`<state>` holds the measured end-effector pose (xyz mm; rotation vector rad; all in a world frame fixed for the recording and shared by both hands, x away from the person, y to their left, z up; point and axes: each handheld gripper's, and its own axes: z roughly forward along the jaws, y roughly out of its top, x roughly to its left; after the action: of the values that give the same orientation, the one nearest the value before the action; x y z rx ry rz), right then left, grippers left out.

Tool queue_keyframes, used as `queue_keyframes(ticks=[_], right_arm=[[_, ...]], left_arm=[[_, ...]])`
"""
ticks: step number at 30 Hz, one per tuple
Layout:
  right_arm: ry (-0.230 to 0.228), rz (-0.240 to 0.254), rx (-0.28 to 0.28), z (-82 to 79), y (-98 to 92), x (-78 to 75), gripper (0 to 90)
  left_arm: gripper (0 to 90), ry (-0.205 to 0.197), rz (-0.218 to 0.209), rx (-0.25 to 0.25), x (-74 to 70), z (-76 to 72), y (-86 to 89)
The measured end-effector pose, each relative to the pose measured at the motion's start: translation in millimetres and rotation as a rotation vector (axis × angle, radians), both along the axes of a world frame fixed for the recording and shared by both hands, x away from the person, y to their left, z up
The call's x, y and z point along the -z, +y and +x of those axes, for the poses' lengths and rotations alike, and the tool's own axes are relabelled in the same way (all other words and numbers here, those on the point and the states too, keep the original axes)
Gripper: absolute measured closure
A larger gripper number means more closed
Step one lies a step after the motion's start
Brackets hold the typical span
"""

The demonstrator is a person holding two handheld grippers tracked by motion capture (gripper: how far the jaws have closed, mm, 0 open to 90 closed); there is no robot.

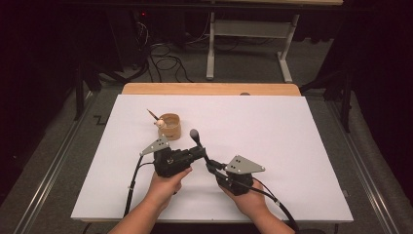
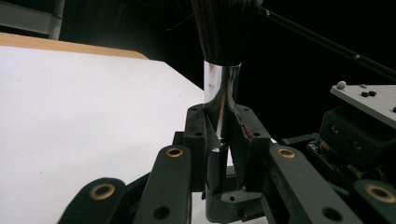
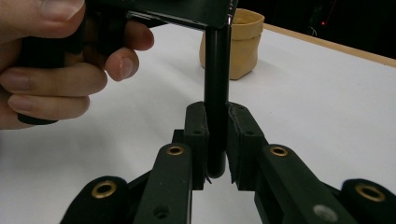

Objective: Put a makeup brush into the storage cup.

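Note:
A make-up brush (image 1: 195,134) with a dark bristle head, a shiny silver ferrule and a black handle is held over the white board between both grippers. My left gripper (image 1: 198,152) is shut on the ferrule; in the left gripper view the brush (image 2: 219,88) stands upright between that gripper's (image 2: 223,137) jaws, bristles on top. My right gripper (image 1: 211,168) is shut on the lower end of the handle, which in the right gripper view is the black brush shaft (image 3: 217,70) rising from between this gripper's (image 3: 217,140) pads.
A tan round cup (image 1: 170,126) (image 3: 240,46) stands on the white board (image 1: 282,131) at the back left, with a thin stick (image 1: 155,117) leaning out of it. A wooden table edge (image 1: 209,88) runs behind. The person's hand (image 3: 56,70) grips the left gripper.

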<state>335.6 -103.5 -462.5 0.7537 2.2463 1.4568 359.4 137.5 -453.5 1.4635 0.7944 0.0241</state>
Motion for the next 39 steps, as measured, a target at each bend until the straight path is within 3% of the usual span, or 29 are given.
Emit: queue_keyframes(ticks=[15,32,39], right_arm=[[0.004,0.002,0.001,-0.6,1.3,0.6,79.1],[0.016,0.031,-0.007,0.5,0.4,-2.6,58.8],[0.036,0.032,0.009,4.0,-5.9,-7.0,52.7]], left_arm=[[77.6,-0.006,0.006,-0.002,-0.5,-0.6,0.1],[77.6,-0.022,0.019,-0.026,-1.9,-1.0,2.9],[77.6,-0.030,0.055,-0.065,-7.5,0.5,13.9]])
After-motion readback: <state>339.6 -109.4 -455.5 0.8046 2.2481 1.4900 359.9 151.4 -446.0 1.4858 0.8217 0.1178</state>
